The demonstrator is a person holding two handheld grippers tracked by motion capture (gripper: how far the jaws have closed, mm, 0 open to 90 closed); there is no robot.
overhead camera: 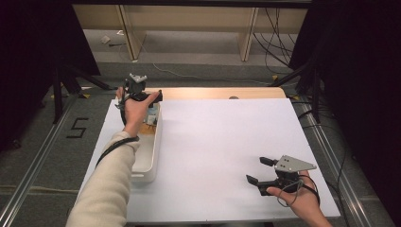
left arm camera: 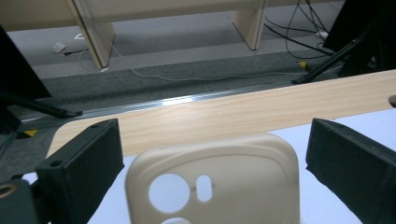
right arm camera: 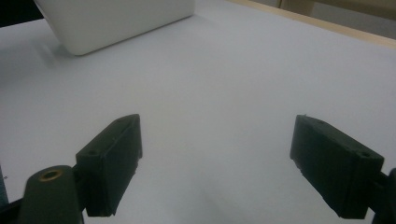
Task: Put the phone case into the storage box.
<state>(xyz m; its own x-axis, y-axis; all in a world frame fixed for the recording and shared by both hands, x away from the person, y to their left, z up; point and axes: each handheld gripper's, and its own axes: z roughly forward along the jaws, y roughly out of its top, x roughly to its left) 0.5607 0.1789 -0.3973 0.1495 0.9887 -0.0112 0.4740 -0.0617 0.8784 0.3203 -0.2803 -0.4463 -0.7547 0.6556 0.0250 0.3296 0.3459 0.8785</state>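
Hidden in the tray: the contents of the white tray (overhead camera: 152, 156) at centre left of the high view are largely covered by the forearm and hand; small items at its far end cannot be identified.
Phone case: a beige phone case (left arm camera: 219, 179) is seen in the left gripper view, bottom centre, between the two jaws; its lower part is cut off by the frame edge, and contact with either jaw cannot be made out.
Left hand-held gripper (overhead camera: 142, 96): held above the tray's far end, upper left; jaws set wide apart, nothing clamped.
Right hand-held gripper (overhead camera: 259, 170): held over the white sheet at lower right; jaws spread wide, nothing between them.
Bench (overhead camera: 213, 92): a wooden strip is shown beyond the sheet.
Surroundings: cables on the floor (overhead camera: 279, 42) at top right; dark stands at both sides.
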